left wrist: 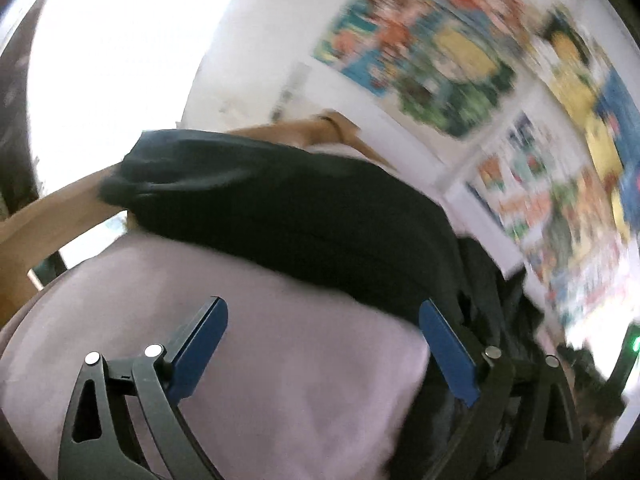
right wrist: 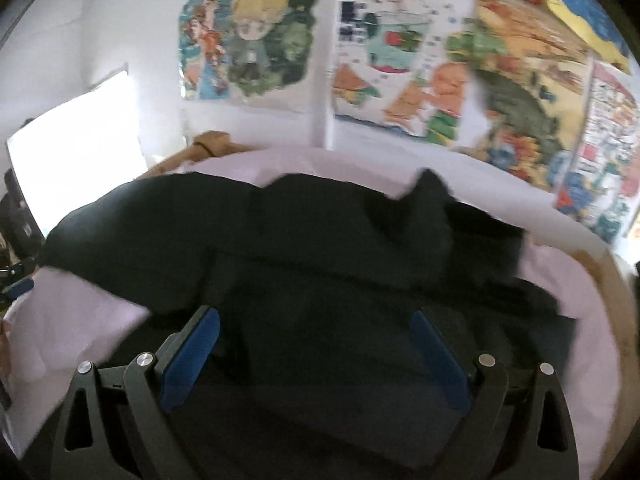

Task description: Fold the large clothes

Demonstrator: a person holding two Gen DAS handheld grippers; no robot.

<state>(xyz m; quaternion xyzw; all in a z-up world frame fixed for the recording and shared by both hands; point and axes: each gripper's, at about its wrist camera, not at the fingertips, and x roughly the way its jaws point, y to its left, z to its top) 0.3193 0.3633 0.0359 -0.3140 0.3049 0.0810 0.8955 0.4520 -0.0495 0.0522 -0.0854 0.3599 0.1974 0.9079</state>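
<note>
Blurred wall posters (left wrist: pixel 440 60), unreadable

Matt dark cloth garment (right wrist: pixel 320 240), smooth pale pink cloth sheet (left wrist: pixel 280 380), glossy paper posters (right wrist: pixel 400 60)

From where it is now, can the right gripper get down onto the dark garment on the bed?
Probably yes. The right gripper stands open with nothing between its pads, and the dark garment lies spread on the pale sheet directly ahead of it. Nothing visible sits between them.

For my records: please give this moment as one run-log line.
left gripper: open, empty | right gripper: open, empty | dark garment: on pale sheet
</note>
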